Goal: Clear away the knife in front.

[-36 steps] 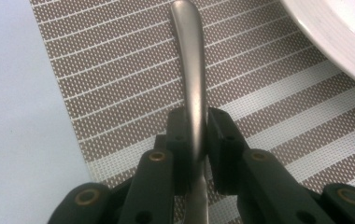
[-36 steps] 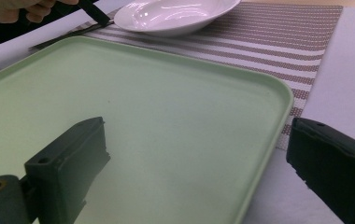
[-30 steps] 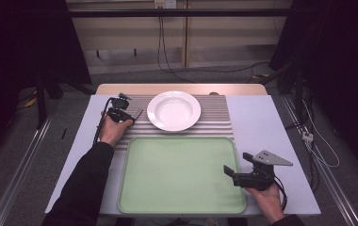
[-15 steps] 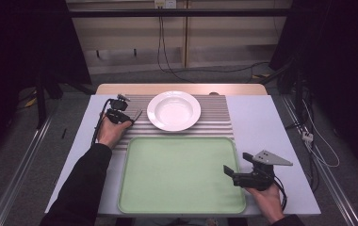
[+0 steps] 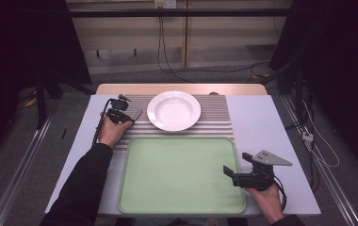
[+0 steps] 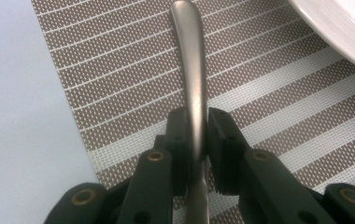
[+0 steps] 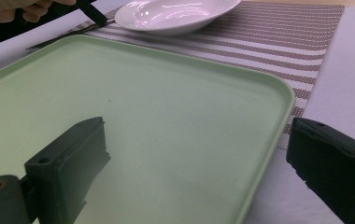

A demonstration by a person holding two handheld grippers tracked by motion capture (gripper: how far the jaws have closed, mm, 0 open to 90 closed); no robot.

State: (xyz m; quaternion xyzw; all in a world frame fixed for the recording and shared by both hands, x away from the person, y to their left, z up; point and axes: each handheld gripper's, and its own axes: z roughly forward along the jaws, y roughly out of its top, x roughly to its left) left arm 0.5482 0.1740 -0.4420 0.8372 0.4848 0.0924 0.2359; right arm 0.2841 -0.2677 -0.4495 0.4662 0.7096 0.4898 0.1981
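Fingers (image 6: 178,140) of the left gripper (image 5: 120,116) are clamped on a metal utensil handle (image 6: 192,70), one pad on each flat side; the handle runs on ahead of them over the striped placemat (image 6: 119,84), with the white plate (image 5: 174,110) just off to their side. Pinching it edge-on probably gives the jaws purchase on a thin, low-lying piece. Right gripper (image 5: 243,172) stands with jaws wide apart and nothing between them, straddling the near edge of the green tray (image 7: 166,116). Likely waiting, or steadying the tray as the utensil's destination.
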